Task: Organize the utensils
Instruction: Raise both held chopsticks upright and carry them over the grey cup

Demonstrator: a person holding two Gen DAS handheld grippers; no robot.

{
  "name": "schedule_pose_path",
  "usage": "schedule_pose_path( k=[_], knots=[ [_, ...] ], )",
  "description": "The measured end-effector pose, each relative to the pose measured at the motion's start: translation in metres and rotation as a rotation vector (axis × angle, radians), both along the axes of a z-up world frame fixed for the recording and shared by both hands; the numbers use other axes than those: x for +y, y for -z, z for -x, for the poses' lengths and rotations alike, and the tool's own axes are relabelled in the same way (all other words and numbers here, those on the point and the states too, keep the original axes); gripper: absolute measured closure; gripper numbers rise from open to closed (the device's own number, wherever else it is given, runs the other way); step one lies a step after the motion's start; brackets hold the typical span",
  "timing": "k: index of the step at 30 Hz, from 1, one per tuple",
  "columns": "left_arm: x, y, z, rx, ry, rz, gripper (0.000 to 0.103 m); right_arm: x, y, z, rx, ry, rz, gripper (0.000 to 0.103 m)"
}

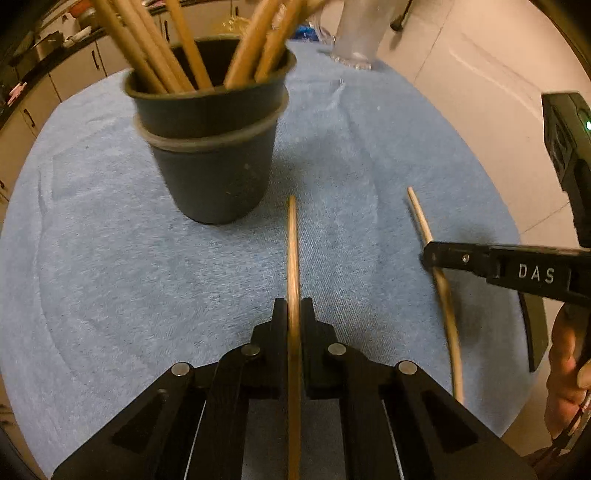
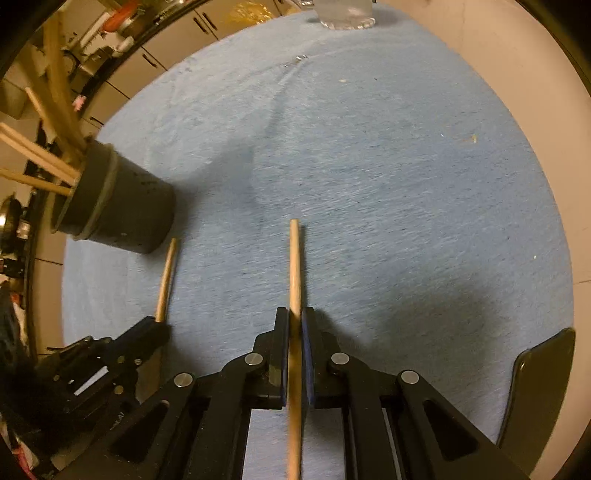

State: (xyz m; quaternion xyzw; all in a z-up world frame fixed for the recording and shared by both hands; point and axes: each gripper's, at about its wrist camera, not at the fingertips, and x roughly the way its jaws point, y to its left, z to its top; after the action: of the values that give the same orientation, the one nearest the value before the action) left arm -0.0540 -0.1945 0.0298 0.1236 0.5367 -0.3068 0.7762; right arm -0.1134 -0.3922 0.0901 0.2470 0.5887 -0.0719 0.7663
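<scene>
My left gripper (image 1: 293, 304) is shut on a wooden chopstick (image 1: 291, 247) that points ahead over the blue cloth (image 1: 110, 258). Just beyond its tip, to the left, a dark cup (image 1: 210, 155) stands holding several wooden chopsticks. My right gripper (image 2: 294, 314) is shut on a second chopstick (image 2: 294, 266). In the left wrist view that right gripper (image 1: 430, 256) comes in from the right, its chopstick (image 1: 417, 214) gripped near the middle. The right wrist view shows the left gripper (image 2: 159, 325) at lower left with its chopstick (image 2: 166, 280) next to the cup (image 2: 122, 214).
A clear glass (image 1: 354, 37) stands at the cloth's far edge, also seen in the right wrist view (image 2: 347, 14). A dark flat object (image 2: 535, 387) lies at the cloth's right edge. A hand (image 1: 569, 369) holds the right gripper. Cabinets (image 1: 74, 74) run behind on the left.
</scene>
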Motion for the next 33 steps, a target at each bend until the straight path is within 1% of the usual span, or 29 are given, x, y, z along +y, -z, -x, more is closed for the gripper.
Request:
schedule_pose_path(
  k=[3,8,10,15,17,18,20,24,30,33],
  knots=[
    [0.012,-0.016,0.003,-0.04,-0.023,0.027,0.097,0.008,-0.016,0.008,-0.063,-0.007,-0.005,0.096],
    [0.035,-0.049,0.009,-0.103,-0.057,0.09,0.097,0.026,-0.05,0.023,-0.182,-0.017,0.025,0.096],
    [0.045,-0.061,0.012,-0.125,-0.061,0.104,0.097,0.03,-0.063,0.033,-0.22,-0.02,0.038,0.096],
    [0.059,-0.082,0.021,-0.156,-0.064,0.135,0.097,0.041,-0.089,0.047,-0.3,-0.027,0.073,0.096],
    [0.066,-0.087,0.024,-0.142,-0.059,0.16,0.097,0.045,-0.101,0.054,-0.32,-0.033,0.087,0.096],
    [0.067,-0.089,0.021,-0.146,-0.058,0.16,0.097,0.049,-0.101,0.05,-0.324,-0.031,0.093,0.096],
    [0.074,-0.091,0.024,-0.151,-0.054,0.162,0.097,0.052,-0.105,0.053,-0.33,-0.021,0.091,0.096],
    [0.082,-0.093,0.021,-0.137,-0.064,0.191,0.097,0.056,-0.108,0.053,-0.344,-0.009,0.098,0.096],
    [0.098,-0.099,0.022,-0.152,-0.086,0.218,0.097,0.064,-0.118,0.054,-0.372,0.002,0.112,0.096],
    [0.104,-0.108,0.025,-0.169,-0.093,0.229,0.097,0.066,-0.124,0.054,-0.388,0.01,0.116,0.096]
  ],
)
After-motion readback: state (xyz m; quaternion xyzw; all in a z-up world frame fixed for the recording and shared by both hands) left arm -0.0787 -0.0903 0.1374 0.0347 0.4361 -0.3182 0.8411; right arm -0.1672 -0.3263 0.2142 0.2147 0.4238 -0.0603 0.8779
